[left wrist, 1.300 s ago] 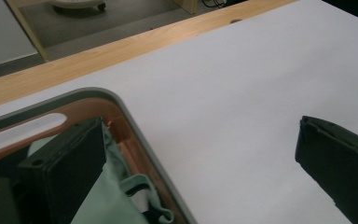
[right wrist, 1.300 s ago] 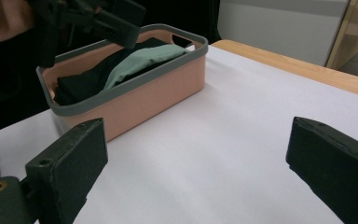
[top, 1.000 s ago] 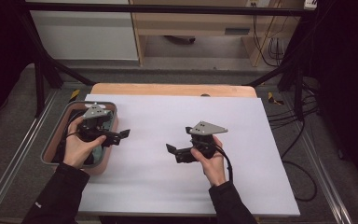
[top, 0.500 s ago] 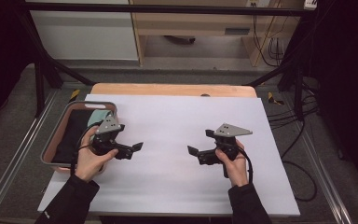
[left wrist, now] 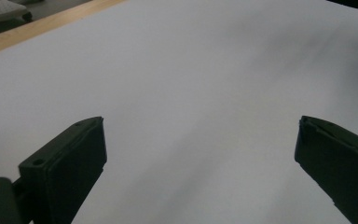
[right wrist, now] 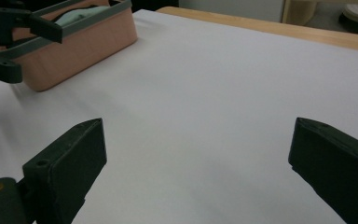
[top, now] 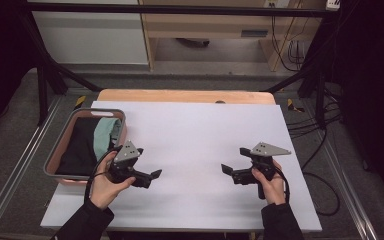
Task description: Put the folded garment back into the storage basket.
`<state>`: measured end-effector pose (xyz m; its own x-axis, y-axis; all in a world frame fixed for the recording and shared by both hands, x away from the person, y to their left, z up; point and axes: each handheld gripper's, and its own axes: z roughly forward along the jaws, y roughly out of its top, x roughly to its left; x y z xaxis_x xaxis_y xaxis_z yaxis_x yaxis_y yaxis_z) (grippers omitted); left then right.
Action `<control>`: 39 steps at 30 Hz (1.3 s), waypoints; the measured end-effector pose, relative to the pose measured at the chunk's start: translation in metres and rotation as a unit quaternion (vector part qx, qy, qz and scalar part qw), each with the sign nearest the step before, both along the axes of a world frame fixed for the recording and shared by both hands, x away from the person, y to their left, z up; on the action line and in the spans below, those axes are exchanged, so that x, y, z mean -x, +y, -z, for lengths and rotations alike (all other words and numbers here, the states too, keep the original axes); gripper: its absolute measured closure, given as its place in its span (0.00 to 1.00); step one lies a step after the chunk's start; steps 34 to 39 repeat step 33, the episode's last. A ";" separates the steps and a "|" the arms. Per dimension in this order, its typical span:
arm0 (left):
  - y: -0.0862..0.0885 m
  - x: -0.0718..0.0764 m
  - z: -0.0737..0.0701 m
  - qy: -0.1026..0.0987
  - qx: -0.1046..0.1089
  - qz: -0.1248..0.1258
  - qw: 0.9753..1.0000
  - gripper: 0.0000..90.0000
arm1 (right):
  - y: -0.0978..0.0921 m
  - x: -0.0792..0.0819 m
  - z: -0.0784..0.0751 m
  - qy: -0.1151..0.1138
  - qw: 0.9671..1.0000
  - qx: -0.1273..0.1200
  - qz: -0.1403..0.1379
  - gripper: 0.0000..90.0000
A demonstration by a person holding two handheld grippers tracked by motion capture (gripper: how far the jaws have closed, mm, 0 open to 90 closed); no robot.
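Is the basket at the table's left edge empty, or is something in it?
Not empty. The basket holds a black cloth and a pale green cloth, both lying inside its rim in the high view.

— Where does the high view sit?
— Above the near edge of the white table (top: pixel 195 135), facing forward and down, far enough to take in the basket (top: pixel 62 145) at the table's left edge.
— And the 2 gripper views?
— Low and close over that table, each looking along its own jaws. The right gripper view faces the basket (right wrist: pixel 88 39), shared with the high view.
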<state>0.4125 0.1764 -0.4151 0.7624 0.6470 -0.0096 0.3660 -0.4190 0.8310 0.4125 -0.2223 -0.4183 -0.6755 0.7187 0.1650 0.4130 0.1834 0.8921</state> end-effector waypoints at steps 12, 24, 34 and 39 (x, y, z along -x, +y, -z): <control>-0.003 0.017 0.025 0.013 -0.003 0.013 1.000 0.02 | -0.033 0.007 0.027 0.022 0.999 0.007 0.025 0.05; -0.002 0.017 0.044 0.023 -0.012 0.011 1.000 0.02 | -0.046 0.013 0.052 0.045 0.998 0.025 0.031 0.05; -0.001 0.016 0.049 0.027 -0.012 0.008 1.000 0.02 | -0.046 0.012 0.058 0.048 0.998 0.031 0.029 0.06; -0.001 0.016 0.049 0.027 -0.012 0.008 1.000 0.02 | -0.046 0.012 0.058 0.048 0.998 0.031 0.029 0.06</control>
